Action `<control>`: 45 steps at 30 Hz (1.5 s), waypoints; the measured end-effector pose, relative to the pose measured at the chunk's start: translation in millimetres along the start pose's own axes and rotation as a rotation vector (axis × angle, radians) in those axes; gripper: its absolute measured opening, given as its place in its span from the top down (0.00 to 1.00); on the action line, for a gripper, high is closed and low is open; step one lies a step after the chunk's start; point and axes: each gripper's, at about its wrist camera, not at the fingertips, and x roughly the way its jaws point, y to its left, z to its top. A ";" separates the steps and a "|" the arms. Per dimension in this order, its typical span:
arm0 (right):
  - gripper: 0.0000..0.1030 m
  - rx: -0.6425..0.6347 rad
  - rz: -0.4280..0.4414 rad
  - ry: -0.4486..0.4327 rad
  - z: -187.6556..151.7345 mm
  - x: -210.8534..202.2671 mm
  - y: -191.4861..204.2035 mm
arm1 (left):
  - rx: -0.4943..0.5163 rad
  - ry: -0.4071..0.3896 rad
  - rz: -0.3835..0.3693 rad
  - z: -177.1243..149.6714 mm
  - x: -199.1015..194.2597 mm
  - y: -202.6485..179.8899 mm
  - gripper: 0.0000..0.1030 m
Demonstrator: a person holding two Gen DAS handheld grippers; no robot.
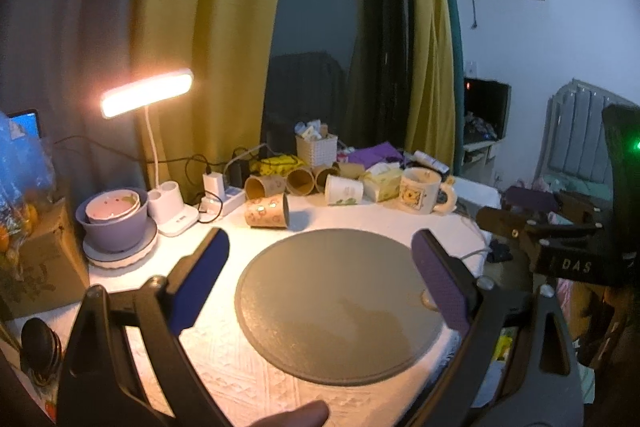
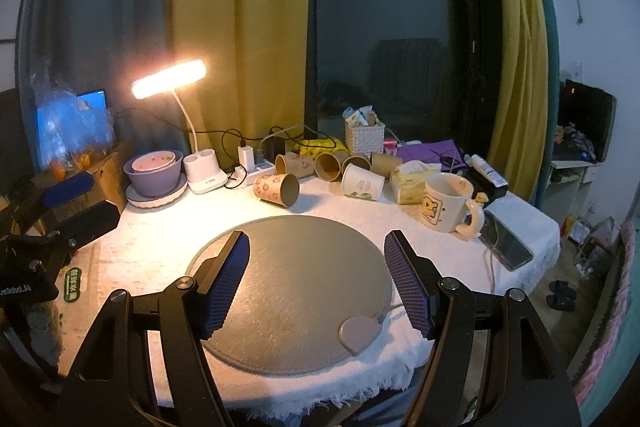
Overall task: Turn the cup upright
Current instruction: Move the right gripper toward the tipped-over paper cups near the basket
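A paper cup with an orange bear pattern [image 1: 266, 211] lies on its side on the white cloth just beyond the round grey mat [image 1: 340, 303]; it also shows in the right wrist view [image 2: 277, 189], mouth toward me. My left gripper [image 1: 320, 247] is open and empty above the mat's near half. My right gripper [image 2: 316, 247] is open and empty over the mat [image 2: 296, 291]. Both are well short of the cup.
Several more paper cups [image 2: 362, 181] lie on their sides behind, beside a tissue pack [image 2: 412, 183] and an upright bear mug [image 2: 448, 203]. A lit desk lamp [image 2: 170, 79], stacked bowls [image 2: 154, 173], a power strip [image 2: 256, 167] and a phone [image 2: 508, 243] line the table's edges.
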 end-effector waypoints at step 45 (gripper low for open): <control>0.29 0.095 0.017 0.192 107.5 349.2 -158.7 | 0.075 0.402 0.012 105.1 432.0 42.4 0.09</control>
